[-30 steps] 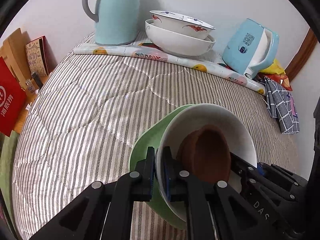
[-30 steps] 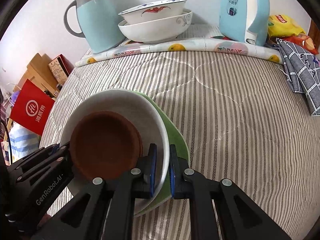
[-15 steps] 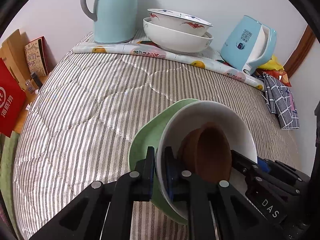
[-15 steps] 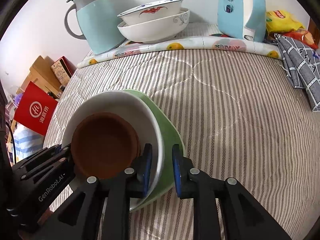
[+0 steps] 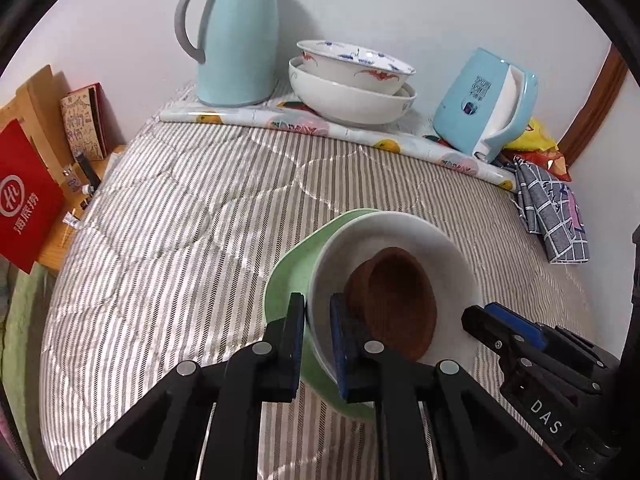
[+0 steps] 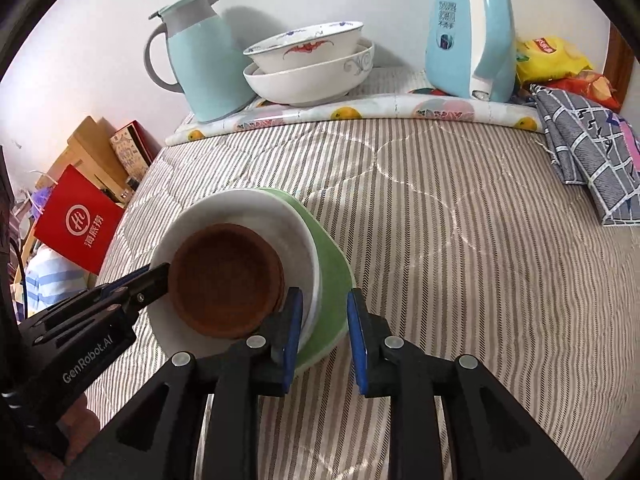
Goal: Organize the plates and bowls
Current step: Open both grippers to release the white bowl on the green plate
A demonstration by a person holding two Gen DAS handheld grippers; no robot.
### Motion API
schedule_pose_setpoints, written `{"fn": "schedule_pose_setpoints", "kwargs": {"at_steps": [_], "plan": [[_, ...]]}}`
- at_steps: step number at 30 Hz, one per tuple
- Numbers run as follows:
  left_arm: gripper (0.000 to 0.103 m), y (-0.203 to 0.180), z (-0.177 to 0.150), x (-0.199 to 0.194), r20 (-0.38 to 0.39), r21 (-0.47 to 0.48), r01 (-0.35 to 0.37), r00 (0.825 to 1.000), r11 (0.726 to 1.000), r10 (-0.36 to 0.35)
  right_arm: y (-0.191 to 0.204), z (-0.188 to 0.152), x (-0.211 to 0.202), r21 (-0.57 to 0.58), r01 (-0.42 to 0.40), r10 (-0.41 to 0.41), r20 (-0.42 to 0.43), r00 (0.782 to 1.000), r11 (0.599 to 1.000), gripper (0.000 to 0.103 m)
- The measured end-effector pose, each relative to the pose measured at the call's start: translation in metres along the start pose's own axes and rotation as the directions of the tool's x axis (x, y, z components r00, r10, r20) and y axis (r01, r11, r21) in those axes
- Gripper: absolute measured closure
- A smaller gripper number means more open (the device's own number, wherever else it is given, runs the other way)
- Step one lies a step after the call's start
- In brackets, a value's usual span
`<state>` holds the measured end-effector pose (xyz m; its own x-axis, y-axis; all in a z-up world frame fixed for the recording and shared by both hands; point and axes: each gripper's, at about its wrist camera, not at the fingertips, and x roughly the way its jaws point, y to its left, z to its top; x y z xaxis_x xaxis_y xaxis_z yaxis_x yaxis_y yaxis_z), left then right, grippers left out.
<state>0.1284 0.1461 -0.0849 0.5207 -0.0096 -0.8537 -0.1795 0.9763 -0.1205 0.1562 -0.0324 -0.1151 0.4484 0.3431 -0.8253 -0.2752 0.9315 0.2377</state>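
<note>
A brown dish (image 5: pixel 394 304) (image 6: pixel 226 280) sits in a white bowl (image 5: pixel 436 244) (image 6: pixel 296 236), nested in a green bowl (image 5: pixel 286 280) (image 6: pixel 332 276) on the striped bedcover. My left gripper (image 5: pixel 317 340) is shut on the rims of the white and green bowls. My right gripper (image 6: pixel 322 336) is open, its fingers either side of the stack's rim on the opposite side, not pressing it. Two stacked white patterned bowls (image 5: pixel 352 84) (image 6: pixel 310 68) stand at the back.
A pale blue thermos jug (image 5: pixel 236 36) (image 6: pixel 196 60) and a blue kettle (image 5: pixel 484 104) (image 6: pixel 468 32) flank the back bowls on a fruit-print mat (image 5: pixel 400 140). A checked cloth (image 6: pixel 592 148) and snack bags (image 6: pixel 556 60) lie right. A red bag (image 5: pixel 24 196) is left.
My right gripper has opened and let go of the stack's rim. The left gripper stays clamped. Both views have pulled back slightly.
</note>
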Motion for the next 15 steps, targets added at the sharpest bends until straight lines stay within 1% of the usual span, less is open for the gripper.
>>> {"fn": "schedule_pose_setpoints", "kwargs": {"at_steps": [3,5,7,8,9,10,12,13,15], "plan": [[0.08,-0.005,-0.003,-0.014,0.029,0.014,0.0,1.0,1.0,-0.001,-0.002,-0.003,-0.015,-0.006,0.001,-0.001,0.022,1.0,1.0,0.078],[0.08,-0.01,-0.005,-0.025,0.048,0.02,-0.006,0.999,1.0,0.005,-0.005,-0.006,-0.028,-0.005,0.004,-0.003,0.044,0.999,1.0,0.073],[0.08,-0.015,-0.007,-0.035,0.065,0.029,-0.003,0.998,1.0,0.001,-0.008,-0.01,-0.044,-0.001,0.01,-0.01,0.074,0.997,1.0,0.063],[0.078,-0.019,-0.009,-0.041,0.076,0.034,0.0,0.997,0.999,-0.002,-0.01,-0.011,-0.05,0.0,0.016,-0.016,0.087,0.996,1.0,0.062],[0.074,-0.023,-0.011,-0.047,0.086,0.038,0.001,0.996,0.999,-0.004,-0.011,-0.013,-0.058,0.0,0.028,-0.028,0.102,0.994,1.0,0.059],[0.071,-0.026,-0.013,-0.051,0.094,0.042,0.002,0.996,0.999,-0.005,-0.012,-0.015,-0.065,-0.004,0.041,-0.04,0.117,0.992,0.999,0.056],[0.065,-0.035,-0.018,-0.063,0.118,0.053,0.006,0.993,0.999,-0.012,-0.011,-0.02,-0.08,-0.029,0.075,-0.07,0.143,0.987,0.997,0.056],[0.064,-0.039,-0.021,-0.069,0.13,0.057,0.01,0.991,0.998,-0.017,-0.012,-0.023,-0.087,-0.035,0.094,-0.088,0.154,0.984,0.995,0.054],[0.057,-0.047,-0.025,-0.077,0.144,0.066,0.014,0.989,0.998,-0.023,-0.016,-0.03,-0.101,-0.024,0.11,-0.105,0.17,0.98,0.994,0.049]]}}
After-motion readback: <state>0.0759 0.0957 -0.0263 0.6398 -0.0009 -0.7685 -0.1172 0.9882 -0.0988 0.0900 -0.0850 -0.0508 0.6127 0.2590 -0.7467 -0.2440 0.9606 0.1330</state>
